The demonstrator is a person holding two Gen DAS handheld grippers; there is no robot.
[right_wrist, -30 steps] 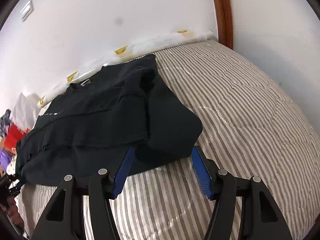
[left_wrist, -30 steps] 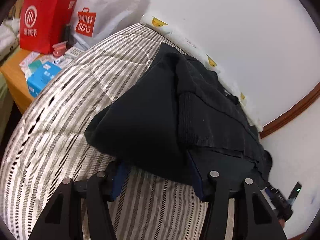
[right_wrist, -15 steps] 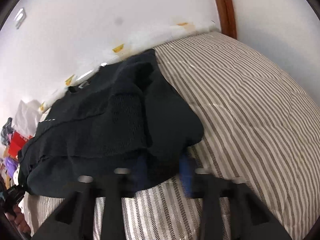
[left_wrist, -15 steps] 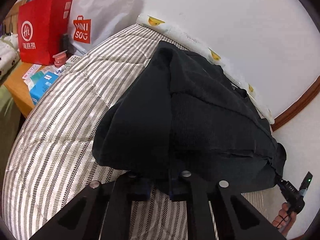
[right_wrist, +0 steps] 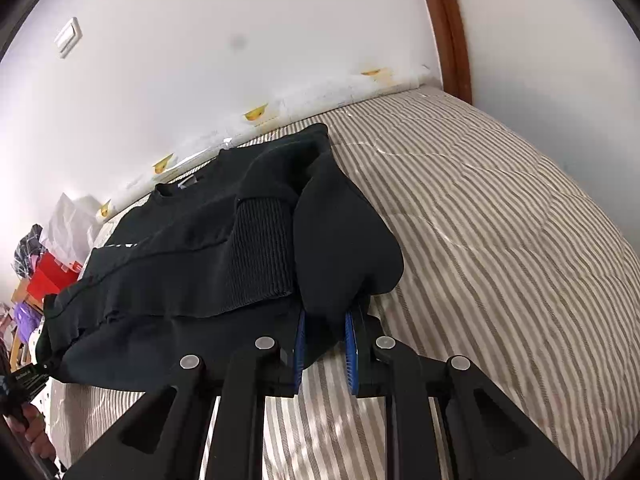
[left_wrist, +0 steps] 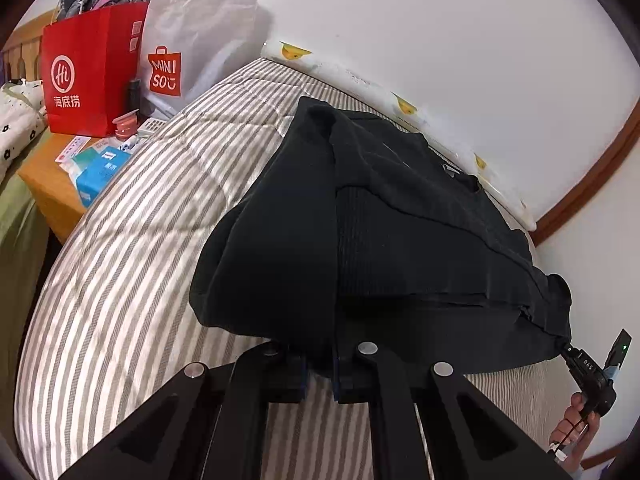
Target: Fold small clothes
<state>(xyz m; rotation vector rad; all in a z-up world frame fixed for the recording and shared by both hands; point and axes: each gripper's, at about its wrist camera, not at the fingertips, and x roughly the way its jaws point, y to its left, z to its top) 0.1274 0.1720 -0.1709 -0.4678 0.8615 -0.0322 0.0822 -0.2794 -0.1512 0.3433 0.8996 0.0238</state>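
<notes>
Black sweater (left_wrist: 400,232) lies on the striped bed cover (left_wrist: 132,264), bunched and partly folded, its far edge near the white wall (left_wrist: 440,40). Ribbed knit panel (left_wrist: 360,240) shows between smoother dark layers; a small white label sits at the neckline.

Left gripper (left_wrist: 320,364): fingers drawn together on the near hem of the sweater, dark cloth pinched between the pads and hanging over them. The hem rises off the cover at that point.

Right gripper (right_wrist: 325,346): blue-padded fingers (right_wrist: 300,344) closed on a fold of the same sweater (right_wrist: 224,248), fabric bulging out above the pads. A narrow gap remains between the pads, filled by cloth. In the left wrist view this gripper appears at the far right corner of the garment (left_wrist: 592,372), held in the person's hand (left_wrist: 576,424).

Each gripper holds one end of the near edge, with the sweater stretched between them.

Surroundings: red paper bag (left_wrist: 92,76) and white Miniso bag (left_wrist: 192,44) stand on a wooden bedside table (left_wrist: 48,184) beyond the bed's left end, with a blue box (left_wrist: 100,176) and small clutter beside them. Brown wooden trim (right_wrist: 448,28) runs up the wall at the bed's other end. Light switch (right_wrist: 68,38) on the wall.
</notes>
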